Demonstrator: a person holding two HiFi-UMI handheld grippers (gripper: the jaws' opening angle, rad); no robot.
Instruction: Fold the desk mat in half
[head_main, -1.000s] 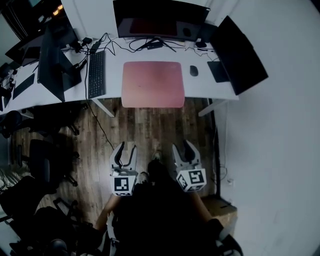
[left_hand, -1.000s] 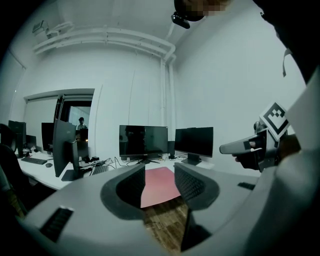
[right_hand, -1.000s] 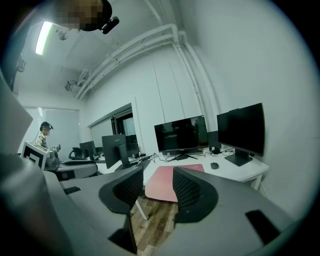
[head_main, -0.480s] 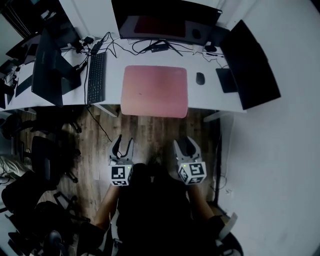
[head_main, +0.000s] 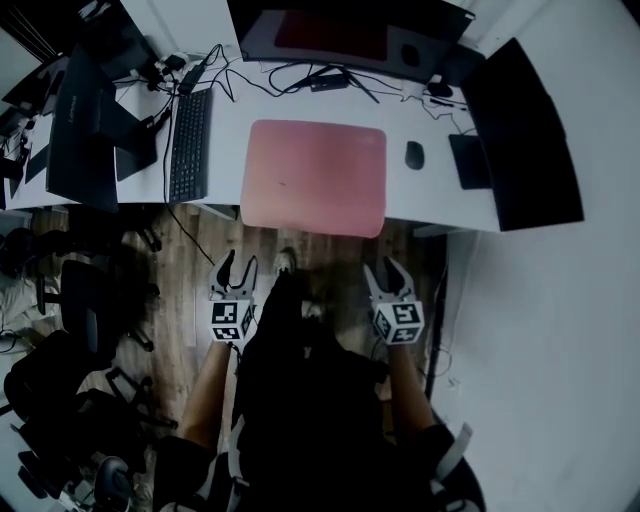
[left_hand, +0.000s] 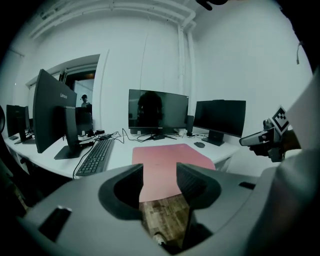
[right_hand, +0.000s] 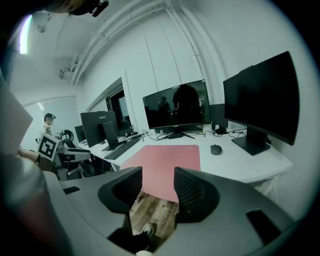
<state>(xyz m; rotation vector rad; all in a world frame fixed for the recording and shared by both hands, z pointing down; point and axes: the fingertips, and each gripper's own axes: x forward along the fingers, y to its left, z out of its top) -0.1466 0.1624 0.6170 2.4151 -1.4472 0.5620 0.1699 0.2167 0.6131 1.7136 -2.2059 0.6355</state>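
Observation:
The pink desk mat lies flat and unfolded on the white desk, its near edge at the desk's front. Both grippers hang over the wooden floor, short of that edge. My left gripper points at the mat's near left part; its jaws are opening with nothing between them. My right gripper points at the near right part, open and empty. The left gripper view shows the mat beyond the left gripper. The right gripper view shows the mat past the right gripper.
A black keyboard lies left of the mat and a mouse right of it. Monitors stand at the back, the right and the left, with cables behind. Office chairs crowd the floor at left.
The person has stepped toward the desk. Both grippers have moved forward, closer to the mat's near edge. The mat has not moved.

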